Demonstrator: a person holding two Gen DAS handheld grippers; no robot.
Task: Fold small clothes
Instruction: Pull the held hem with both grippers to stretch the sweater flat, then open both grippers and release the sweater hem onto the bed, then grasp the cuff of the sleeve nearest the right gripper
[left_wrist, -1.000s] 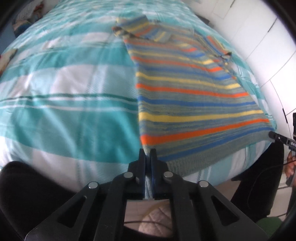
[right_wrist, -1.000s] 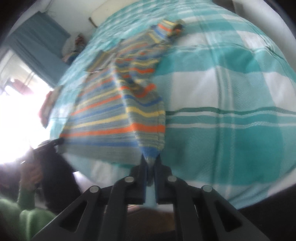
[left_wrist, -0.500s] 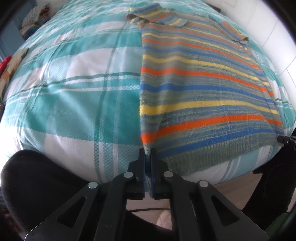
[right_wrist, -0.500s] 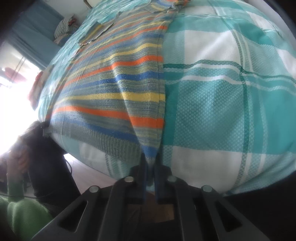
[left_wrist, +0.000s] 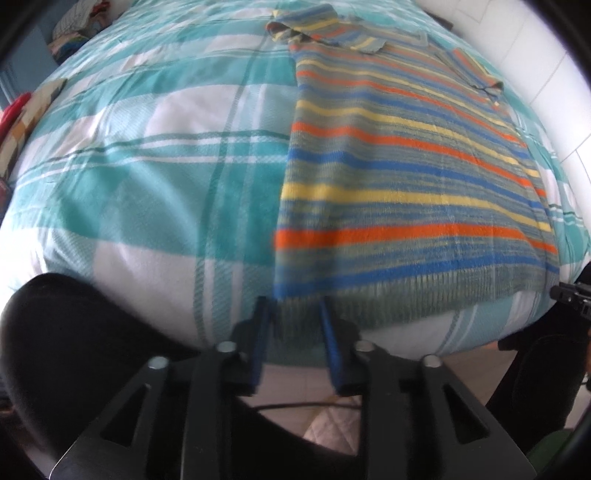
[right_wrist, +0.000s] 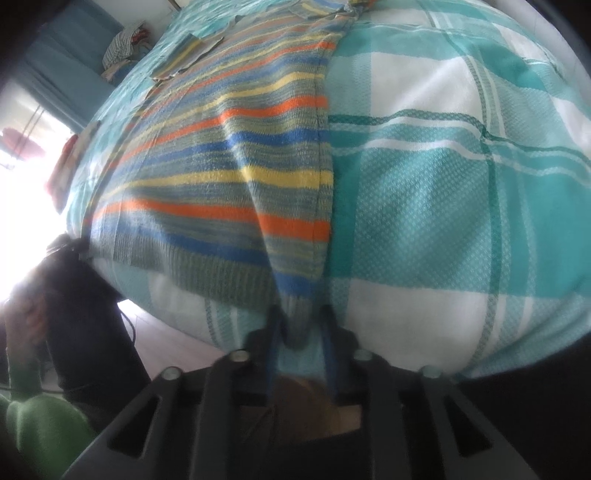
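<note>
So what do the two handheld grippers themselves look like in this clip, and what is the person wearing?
Both the left gripper and the right gripper are matte black, with triangular cut-outs in their linkage arms, silver pivot bolts and blue-lined fingers. A green sleeve shows at the edge of the right wrist view.

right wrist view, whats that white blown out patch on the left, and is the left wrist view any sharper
Right wrist view: window daylight overexposes the left edge, washing out the person's hand. Left wrist view: evenly lit, but the striped sweater hem is smeared by blur; both bulge from fisheye.
</note>
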